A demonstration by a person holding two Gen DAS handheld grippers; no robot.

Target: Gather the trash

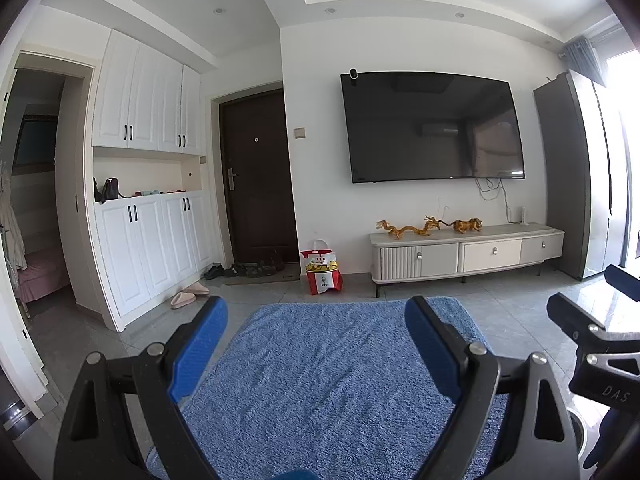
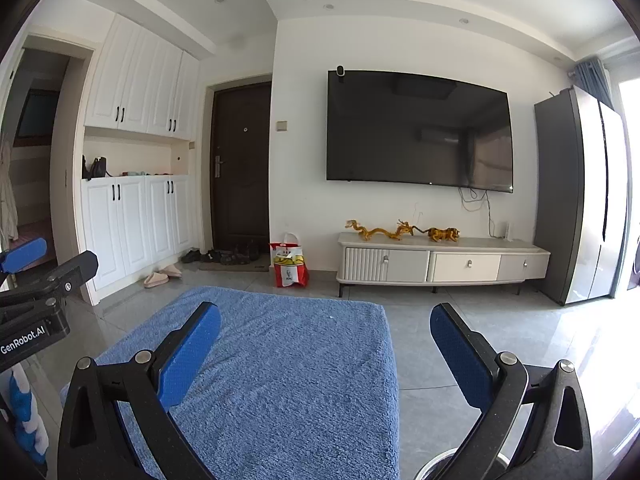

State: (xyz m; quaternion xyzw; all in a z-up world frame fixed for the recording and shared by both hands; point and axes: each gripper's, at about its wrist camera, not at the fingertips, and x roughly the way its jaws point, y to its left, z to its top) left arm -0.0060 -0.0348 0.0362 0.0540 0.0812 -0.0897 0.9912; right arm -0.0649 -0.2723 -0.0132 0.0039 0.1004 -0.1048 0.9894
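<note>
The shoes by the dark door (image 1: 256, 176) are too small to count, and the shelf clutter in the white cabinet (image 1: 148, 208) is hard to make out. One red-and-white KFC bag (image 1: 322, 268), possibly the trash, stands on the floor between the door and the TV stand (image 1: 464, 252), which carries three golden figurines. Two pink slippers (image 1: 190, 294) lie near the cabinet. Both the left gripper (image 1: 316, 340) and the right gripper (image 2: 325, 344) are spread wide and empty above the blue rug (image 1: 328, 376), the bag well beyond them.
</note>
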